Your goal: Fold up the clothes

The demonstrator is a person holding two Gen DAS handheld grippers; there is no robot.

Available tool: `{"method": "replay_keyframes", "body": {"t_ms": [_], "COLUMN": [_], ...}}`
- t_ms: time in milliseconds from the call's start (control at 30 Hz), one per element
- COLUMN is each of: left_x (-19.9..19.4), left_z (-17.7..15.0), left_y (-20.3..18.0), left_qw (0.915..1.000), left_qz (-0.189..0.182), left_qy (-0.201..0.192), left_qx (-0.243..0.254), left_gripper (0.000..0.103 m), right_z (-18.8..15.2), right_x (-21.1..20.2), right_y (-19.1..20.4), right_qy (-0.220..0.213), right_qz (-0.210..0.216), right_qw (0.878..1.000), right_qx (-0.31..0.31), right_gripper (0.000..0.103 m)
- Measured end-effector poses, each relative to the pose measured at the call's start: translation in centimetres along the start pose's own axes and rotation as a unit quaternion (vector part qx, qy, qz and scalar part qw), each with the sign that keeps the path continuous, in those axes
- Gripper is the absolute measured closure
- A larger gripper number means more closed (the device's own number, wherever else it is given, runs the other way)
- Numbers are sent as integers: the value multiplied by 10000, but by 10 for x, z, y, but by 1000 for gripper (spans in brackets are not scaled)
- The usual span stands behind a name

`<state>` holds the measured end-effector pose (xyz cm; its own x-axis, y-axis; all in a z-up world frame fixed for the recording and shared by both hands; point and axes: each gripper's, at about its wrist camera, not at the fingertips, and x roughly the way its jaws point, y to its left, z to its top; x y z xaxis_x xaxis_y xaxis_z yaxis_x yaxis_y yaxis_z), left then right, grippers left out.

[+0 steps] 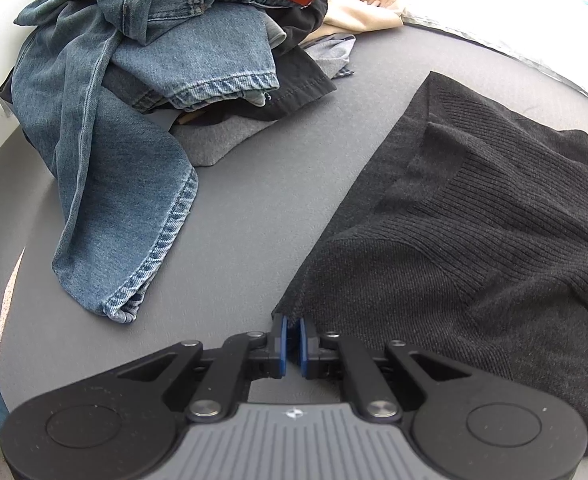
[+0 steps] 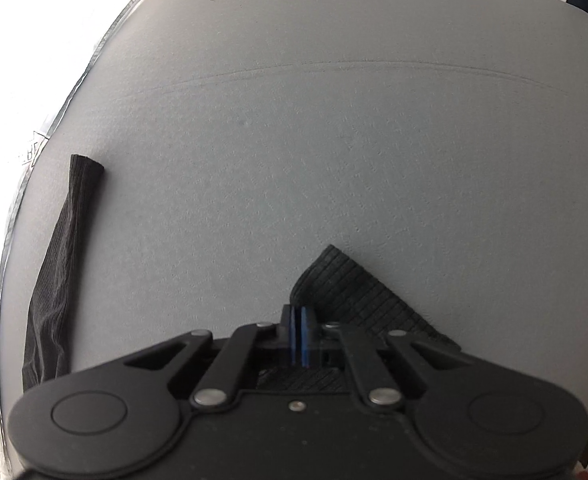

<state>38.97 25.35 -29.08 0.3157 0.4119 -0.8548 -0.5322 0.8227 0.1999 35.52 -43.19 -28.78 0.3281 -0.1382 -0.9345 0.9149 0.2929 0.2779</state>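
Pinching near-left corner of black knit sweater [image 1: 474,216], left gripper [image 1: 292,334] sits low on grey mat [image 1: 253,184]; jeans pile [image 1: 133,80] far left. Right view: right gripper [image 2: 298,334] clamped on ribbed sweater corner [image 2: 358,292]; sleeve [image 2: 61,272] lies far left.

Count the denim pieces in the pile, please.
2 that I can tell: dark jeans draped down the pile's left side with a leg on the grey surface, and lighter jeans folded on top. Others may be hidden underneath.
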Motion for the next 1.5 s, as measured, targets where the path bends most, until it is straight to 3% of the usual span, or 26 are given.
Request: {"method": "replay_keyframes", "body": {"t_ms": [167, 233, 400, 500, 600, 700, 733, 867, 933, 1000, 1200, 1267, 1300, 1333, 1500], "left_x": [1, 1, 1, 1, 2, 2, 2, 2, 3, 3, 2, 2, 1, 1, -5], "left_z": [1, 0, 1, 1, 1, 0, 0, 1, 2, 2, 0, 0, 0, 1, 3], "left_y": [1, 1, 5, 7, 10, 12, 12, 13, 12, 11, 14, 14, 15, 16, 34], "left_qw": [10000, 10000, 9999, 9997, 9995, 9994, 9994, 9994, 9994, 9995, 9990, 9990, 9989, 9987, 9961], "left_qz": [-13, -5, -78, -127, -202, -229, -232, -251, -243, -222, -262, -237, -227, -242, -453], "left_qy": [13, 10, 23, 31, 38, 19, 15, 37, 58, 65, 18, 11, 11, 17, 48], "left_qx": [-51, -53, -143, -199, -250, -259, -257, -243, -237, -224, -353, -385, -410, -441, -756], "left_gripper": [95, 95, 95, 95, 95, 96, 96, 96, 96, 96, 96, 97, 97, 98, 98], "right_z": [8, 15, 29, 26, 25, 17, 13, -1, -8, -15, -13, -12, -13, -12, -7], "right_x": [-16, -25, -73, -106, -111, -94, -88, -64, -53, -44, 1, 5, 5, 2, -17], "right_y": [4, 13, 29, 16, -10, -35, -42, -71, -85, -79, -37, -28, -25, -27, -41], "right_qy": [-37, -152, -557, -822, -1027, -1581, -1532, -1016, -757, -774, -926, -1047, -1103, -1146, -1340], "right_qz": [505, 958, 2116, 2495, 2182, 917, 801, 775, 761, 733, 466, 233, 110, 68, 2], "right_qw": [9987, 9953, 9758, 9649, 9702, 9786, 9798, 9869, 9894, 9885, 9867, 9843, 9827, 9817, 9771], "right_qx": [29, 19, -36, -77, -221, -948, -1007, -987, -976, -1077, -1249, -1403, -1483, -1522, -1651], "right_gripper": [100, 100, 101, 102, 102, 103, 103, 96, 72, 55, 52, 54, 66, 96, 99]}}
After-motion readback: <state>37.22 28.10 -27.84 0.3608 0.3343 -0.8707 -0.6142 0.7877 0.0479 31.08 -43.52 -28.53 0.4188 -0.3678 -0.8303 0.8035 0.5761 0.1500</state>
